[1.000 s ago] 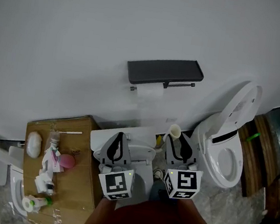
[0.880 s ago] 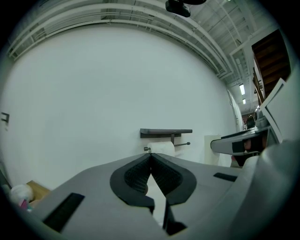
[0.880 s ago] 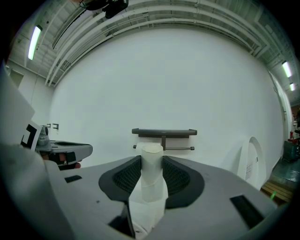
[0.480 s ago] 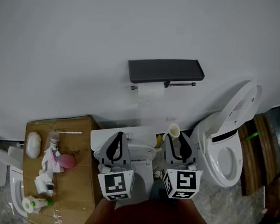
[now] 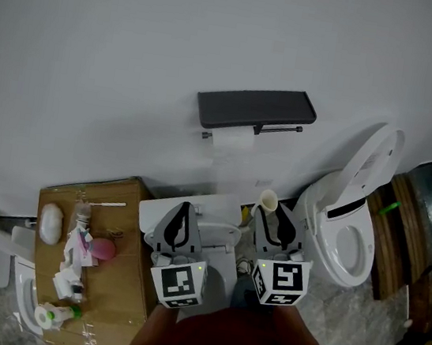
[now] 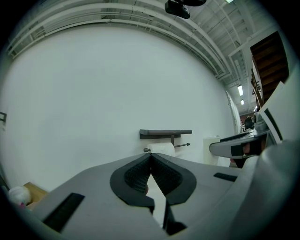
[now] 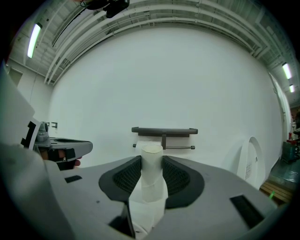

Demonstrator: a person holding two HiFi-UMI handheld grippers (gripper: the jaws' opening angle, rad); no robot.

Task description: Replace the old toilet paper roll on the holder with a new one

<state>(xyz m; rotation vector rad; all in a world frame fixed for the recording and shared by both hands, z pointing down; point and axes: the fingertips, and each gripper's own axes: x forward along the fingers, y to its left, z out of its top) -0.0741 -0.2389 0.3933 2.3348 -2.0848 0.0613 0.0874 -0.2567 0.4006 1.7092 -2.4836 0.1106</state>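
A dark shelf holder (image 5: 255, 108) hangs on the white wall, with a white paper roll (image 5: 231, 140) on the left part of its thin bar (image 5: 279, 129). My right gripper (image 5: 274, 213) is shut on a slim cream-white roll tube (image 5: 268, 201), which stands upright between the pads (image 7: 152, 173). My left gripper (image 5: 183, 212) hangs beside it, shut with nothing in it (image 6: 150, 155). Both point level at the wall below the holder (image 6: 165, 133), well short of it. In the right gripper view the tube covers most of the roll under the holder (image 7: 164, 131).
A white toilet (image 5: 348, 226) with its lid raised stands to the right. A cardboard box (image 5: 118, 273) on the left carries a pink ball (image 5: 103, 248) and small bottles. A white ceramic piece (image 5: 155, 211) lies under the grippers. Wooden planks (image 5: 404, 226) line the far right.
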